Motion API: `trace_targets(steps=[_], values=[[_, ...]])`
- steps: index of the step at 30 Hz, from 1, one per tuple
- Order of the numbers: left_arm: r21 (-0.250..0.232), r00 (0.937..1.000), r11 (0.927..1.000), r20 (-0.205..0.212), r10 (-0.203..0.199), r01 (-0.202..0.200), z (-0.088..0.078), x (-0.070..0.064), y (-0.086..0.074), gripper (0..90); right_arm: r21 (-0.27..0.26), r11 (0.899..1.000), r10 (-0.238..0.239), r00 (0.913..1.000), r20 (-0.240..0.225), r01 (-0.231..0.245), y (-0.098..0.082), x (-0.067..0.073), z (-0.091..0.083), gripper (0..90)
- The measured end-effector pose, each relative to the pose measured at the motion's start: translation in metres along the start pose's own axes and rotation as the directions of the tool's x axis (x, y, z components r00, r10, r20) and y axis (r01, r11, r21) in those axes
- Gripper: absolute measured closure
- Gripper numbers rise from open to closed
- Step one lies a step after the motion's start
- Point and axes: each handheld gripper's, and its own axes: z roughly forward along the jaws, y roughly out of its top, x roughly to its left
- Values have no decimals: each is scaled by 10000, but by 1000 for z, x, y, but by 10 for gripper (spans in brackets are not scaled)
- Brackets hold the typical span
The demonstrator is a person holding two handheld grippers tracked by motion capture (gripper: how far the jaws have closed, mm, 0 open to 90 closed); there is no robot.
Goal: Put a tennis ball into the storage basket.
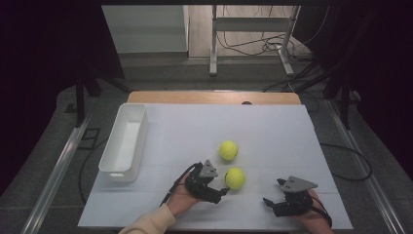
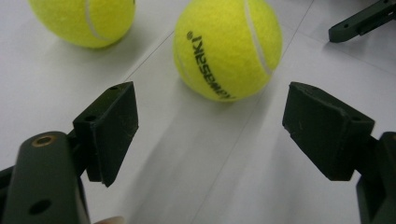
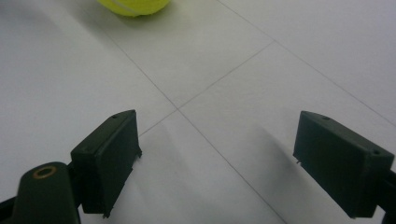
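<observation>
While bare table [image 1: 272, 131] surrounds it, the near ball [image 1: 234, 178] fronts the gaping left gripper [image 1: 225, 183].

Black brand lettering "KAWASAKI" with an ® mark, printed upside down on the near ball [image 2: 227, 49], running toward 5 o'clock

**Left tool facing two tennis balls**

The left tool [image 2: 210, 126] stands with its black jaws apart, nothing between them. Just ahead, a yellow printed tennis ball [image 2: 228, 46] rests on the white worktop [image 2: 210, 177]. A second tennis ball [image 2: 84, 21] lies near it, upper left. The other tool's jaw [image 2: 362, 21] shows upper right.
</observation>
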Motion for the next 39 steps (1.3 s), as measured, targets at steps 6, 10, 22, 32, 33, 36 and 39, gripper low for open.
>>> trace_targets(steps=[6, 10, 22, 32, 33, 36, 39], values=[[-7, 9999, 10000, 89, 99, -99, 7, -3, 7, 175, -32, 10000, 11, 10000, 86, -11, 0, -1, -1, 150], [16, 9999, 10000, 106, 94, -94, 12, -5, 12, 156, -103, 9999, -7, 10000, 83, 7, 1, -1, -2, 151], [297, 9994, 9993, 264, 219, -227, 30, -10, 27, 100, -274, 9996, -9, 10000, 55, 10, 2, 0, -4, 159], [505, 9993, 9986, 365, 127, -146, 47, -8, 34, 126, -384, 9992, 52, 10000, 65, -49, 2, 0, -5, 161], [493, 9990, 9987, 415, 134, -155, 49, -8, 35, 126, -384, 9992, 52, 10000, 65, -49, 2, 0, -5, 161], [240, 9995, 9994, 212, 236, -241, 49, -8, 36, 242, -382, 9993, 42, 10000, 69, -39, 2, 0, -6, 161], [279, 9994, 9995, 313, 148, -157, 48, -7, 36, 257, -420, 9991, 44, 10000, 88, -41, 2, 0, -6, 161]])
